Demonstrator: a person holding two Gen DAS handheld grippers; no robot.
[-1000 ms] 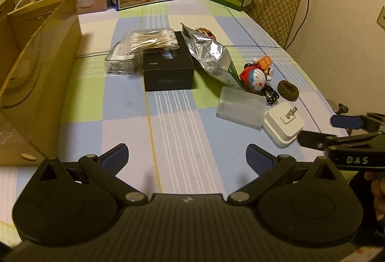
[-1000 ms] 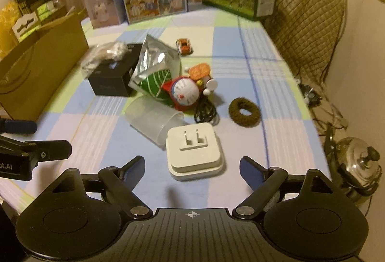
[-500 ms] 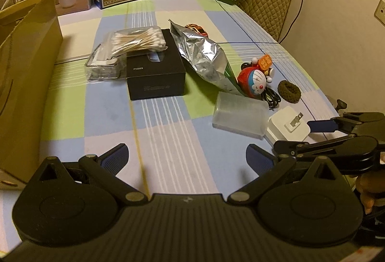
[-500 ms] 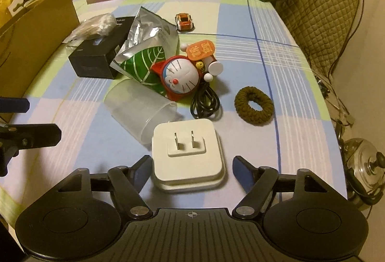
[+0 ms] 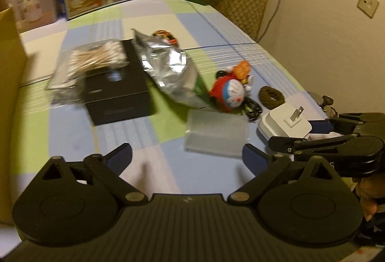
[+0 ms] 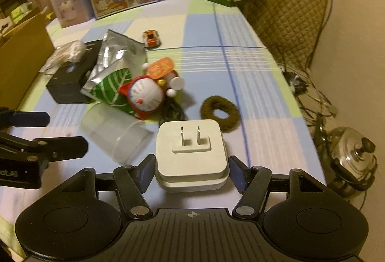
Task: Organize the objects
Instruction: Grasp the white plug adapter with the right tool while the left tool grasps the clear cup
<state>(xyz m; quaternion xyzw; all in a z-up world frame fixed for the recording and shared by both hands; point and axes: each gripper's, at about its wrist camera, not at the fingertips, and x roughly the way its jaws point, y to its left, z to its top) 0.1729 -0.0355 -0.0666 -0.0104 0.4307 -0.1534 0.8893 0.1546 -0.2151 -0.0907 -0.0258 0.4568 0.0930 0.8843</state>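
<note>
Jaws of the left gripper [image 5: 187, 153] stand wide apart with nothing between them, above a bare checked patch near the front edge of the tabletop [image 5: 216, 28]. Just beyond its right finger lies a frosted plastic box [image 5: 215, 133]. Past that sit a black box [image 5: 118, 91] with a bag of cotton swabs [image 5: 89, 61] on it, a silver foil pouch [image 5: 168, 69] and a Doraemon toy [image 5: 228, 92]. Toward the right edge, the white plug adapter [image 5: 285, 119] sits between the fingers of the right gripper [image 5: 298, 134], beside a brown hair tie [image 5: 272, 97].

From the right wrist, the right gripper [image 6: 191, 171] has its jaws spread moderately on either side of the white plug adapter [image 6: 191, 153], prongs up. The pads sit close to its sides; whether they touch cannot be told. Behind the adapter lie the brown hair tie [image 6: 220, 111], a black cable [image 6: 172, 110], the Doraemon toy [image 6: 144, 95] and the frosted plastic box [image 6: 113, 132]. A small toy car [image 6: 151, 38] stands nearer the far edge.
</note>
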